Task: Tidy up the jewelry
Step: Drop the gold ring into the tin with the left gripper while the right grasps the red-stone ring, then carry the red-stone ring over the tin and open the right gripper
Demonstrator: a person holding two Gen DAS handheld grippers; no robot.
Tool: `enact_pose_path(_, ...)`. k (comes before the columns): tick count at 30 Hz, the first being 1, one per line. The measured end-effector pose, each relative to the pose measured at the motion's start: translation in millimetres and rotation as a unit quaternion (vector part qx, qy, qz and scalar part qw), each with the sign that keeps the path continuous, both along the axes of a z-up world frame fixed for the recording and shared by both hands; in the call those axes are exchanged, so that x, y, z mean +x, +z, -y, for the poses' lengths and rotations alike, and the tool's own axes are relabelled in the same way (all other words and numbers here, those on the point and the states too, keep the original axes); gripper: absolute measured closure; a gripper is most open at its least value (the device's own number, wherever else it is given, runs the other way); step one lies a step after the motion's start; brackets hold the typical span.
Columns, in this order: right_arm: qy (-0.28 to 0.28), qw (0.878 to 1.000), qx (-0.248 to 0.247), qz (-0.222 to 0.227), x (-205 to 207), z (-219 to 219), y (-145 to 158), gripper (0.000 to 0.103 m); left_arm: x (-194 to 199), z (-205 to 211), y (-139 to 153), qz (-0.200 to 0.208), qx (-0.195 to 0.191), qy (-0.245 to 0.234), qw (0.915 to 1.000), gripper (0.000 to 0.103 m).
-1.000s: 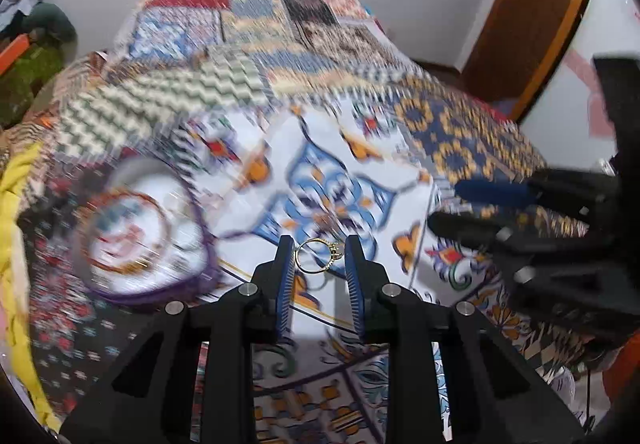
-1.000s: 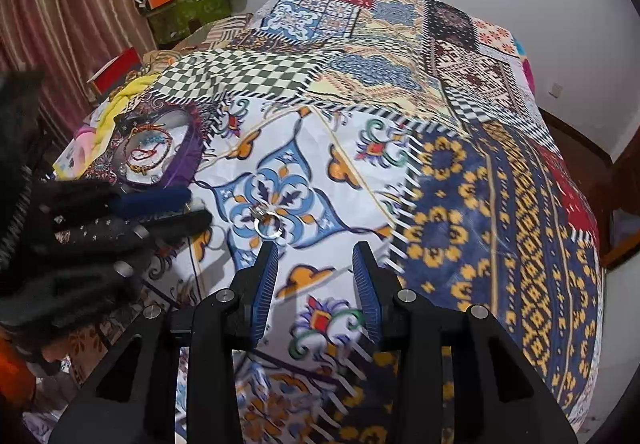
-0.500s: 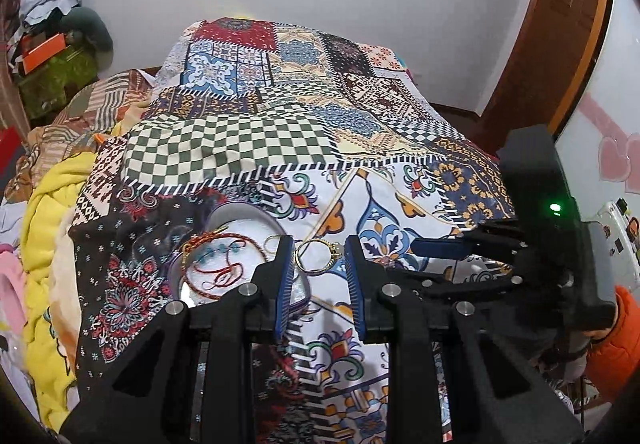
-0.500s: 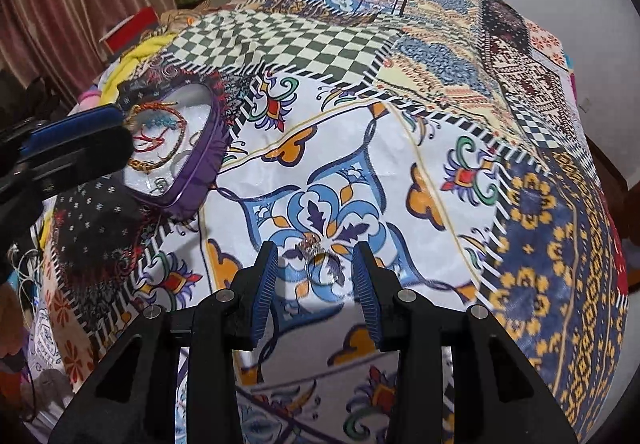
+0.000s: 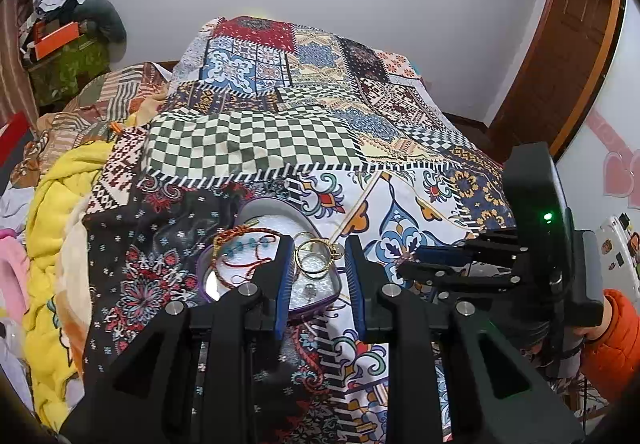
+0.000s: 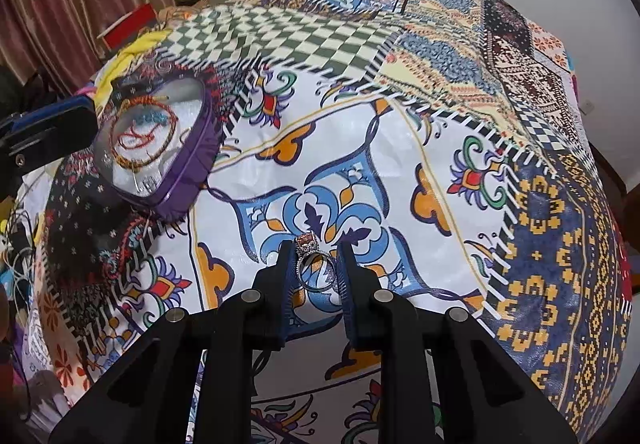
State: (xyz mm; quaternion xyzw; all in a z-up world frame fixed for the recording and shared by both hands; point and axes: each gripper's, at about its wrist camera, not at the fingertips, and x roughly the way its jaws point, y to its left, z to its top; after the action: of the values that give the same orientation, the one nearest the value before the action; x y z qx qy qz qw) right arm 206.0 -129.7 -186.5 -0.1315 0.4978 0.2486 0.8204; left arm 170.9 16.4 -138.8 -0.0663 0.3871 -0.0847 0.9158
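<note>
Left gripper (image 5: 318, 270) pinches a gold ring (image 5: 316, 259) above the heart-shaped box (image 5: 256, 219); right gripper (image 6: 313, 264) pinches a silver ring (image 6: 316, 268). Next: release into box.

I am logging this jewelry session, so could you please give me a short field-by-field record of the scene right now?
Setting: patchwork bedspread on a bed
Container: purple heart-shaped box, open, on the bedspread
Box contents: red and gold bracelets
Left hand-held gripper: shut on a gold ring, held over the box
Right hand-held gripper: silver ring between its fingers, low over the blue floral patch
Person: orange sleeve visible at the right
</note>
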Motion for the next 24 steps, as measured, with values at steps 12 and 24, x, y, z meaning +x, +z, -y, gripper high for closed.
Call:
enact_pose_path(12,0.021,0.996,0.048,0.07,-21,-20,58,0.084,-14,-43,20,0.024,0.004,0.05,0.9984,0.079)
enact_pose_path(24,0.043,0.992,0.087,0.075,-19,-57,65,0.084,-18,-59,25,0.032,0.005,0.064,0.9975,0.079)
